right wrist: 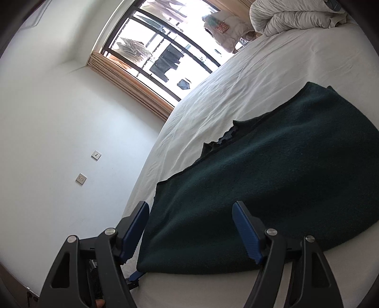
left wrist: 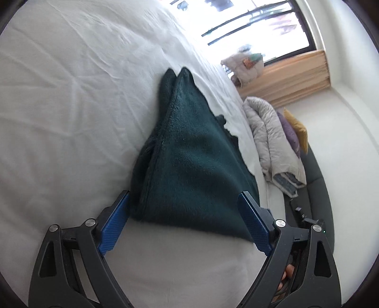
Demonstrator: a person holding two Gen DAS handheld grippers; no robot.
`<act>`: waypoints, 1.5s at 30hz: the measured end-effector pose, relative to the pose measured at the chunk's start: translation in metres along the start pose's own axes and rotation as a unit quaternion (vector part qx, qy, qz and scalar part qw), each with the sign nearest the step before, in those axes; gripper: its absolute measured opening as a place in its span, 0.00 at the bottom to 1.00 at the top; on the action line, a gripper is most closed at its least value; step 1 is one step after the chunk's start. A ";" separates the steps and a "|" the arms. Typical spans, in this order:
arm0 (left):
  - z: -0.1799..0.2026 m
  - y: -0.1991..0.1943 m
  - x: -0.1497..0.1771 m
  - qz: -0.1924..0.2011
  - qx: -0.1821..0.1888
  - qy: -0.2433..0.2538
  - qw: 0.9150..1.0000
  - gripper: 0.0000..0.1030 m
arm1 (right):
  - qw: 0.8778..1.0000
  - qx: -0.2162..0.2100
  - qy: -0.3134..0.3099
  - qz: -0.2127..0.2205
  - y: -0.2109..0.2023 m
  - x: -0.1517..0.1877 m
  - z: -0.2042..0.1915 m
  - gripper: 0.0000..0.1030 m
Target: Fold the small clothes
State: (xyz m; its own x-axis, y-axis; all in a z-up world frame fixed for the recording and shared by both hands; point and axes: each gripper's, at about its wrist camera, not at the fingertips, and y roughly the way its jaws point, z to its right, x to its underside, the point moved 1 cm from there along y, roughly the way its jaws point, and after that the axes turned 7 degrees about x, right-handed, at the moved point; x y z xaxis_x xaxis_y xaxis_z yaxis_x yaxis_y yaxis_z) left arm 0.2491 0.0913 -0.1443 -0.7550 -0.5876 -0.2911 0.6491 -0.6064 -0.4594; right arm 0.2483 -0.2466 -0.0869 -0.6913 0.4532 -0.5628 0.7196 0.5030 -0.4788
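A dark green fleece garment (left wrist: 189, 161) lies folded on the white bed sheet (left wrist: 71, 106). In the left wrist view my left gripper (left wrist: 186, 201) is open, its blue fingers (left wrist: 113, 227) on either side of the garment's near edge, not closed on it. In the right wrist view the same garment (right wrist: 272, 184) spreads across the sheet (right wrist: 248, 78), and my right gripper (right wrist: 190, 210) is open, its blue fingers (right wrist: 246, 234) on either side of the garment's near corner.
A rolled grey duvet (left wrist: 267, 132) with purple and yellow pillows (left wrist: 296, 132) lies at the bed's far side; the duvet also shows in the right wrist view (right wrist: 296, 16). A window with wooden frame (right wrist: 132, 80) and a white wall with sockets (right wrist: 81, 178) border the bed.
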 end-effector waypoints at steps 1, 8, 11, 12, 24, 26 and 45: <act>0.000 0.003 -0.006 0.003 0.006 -0.005 1.000 0.86 | 1.000 -0.001 -0.001 -0.001 0.004 -0.003 -0.002 0.73; -0.005 0.042 -0.051 -0.027 0.079 -0.034 0.996 0.83 | 1.000 -0.012 -0.005 -0.021 0.035 -0.015 -0.010 0.72; -0.005 0.060 -0.067 -0.040 0.076 -0.023 0.996 0.76 | 0.999 -0.011 -0.001 -0.034 0.052 -0.020 -0.011 0.71; -0.004 0.065 -0.073 -0.040 0.080 -0.027 0.996 0.76 | 0.999 -0.011 -0.001 -0.038 0.058 -0.022 -0.011 0.70; -0.018 0.097 -0.092 -0.042 0.028 -0.024 0.998 0.10 | 0.993 0.025 -0.024 -0.110 0.125 -0.027 -0.018 0.65; -0.017 0.099 -0.093 -0.042 0.024 -0.025 0.999 0.10 | 0.990 0.039 -0.037 -0.130 0.137 -0.026 -0.017 0.65; 0.155 0.211 0.027 -0.010 -0.261 0.448 0.855 0.10 | 0.971 -0.099 0.076 -0.203 0.113 -0.083 0.037 0.90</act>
State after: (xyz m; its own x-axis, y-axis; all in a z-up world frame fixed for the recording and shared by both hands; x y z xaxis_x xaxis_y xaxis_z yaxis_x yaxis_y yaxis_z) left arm 0.3798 -0.1354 -0.1191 -0.6855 0.2090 -0.6975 0.6815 -0.1530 -0.7156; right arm 0.3898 -0.2547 -0.1194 -0.9281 0.2840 -0.2409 0.3690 0.7879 -0.4929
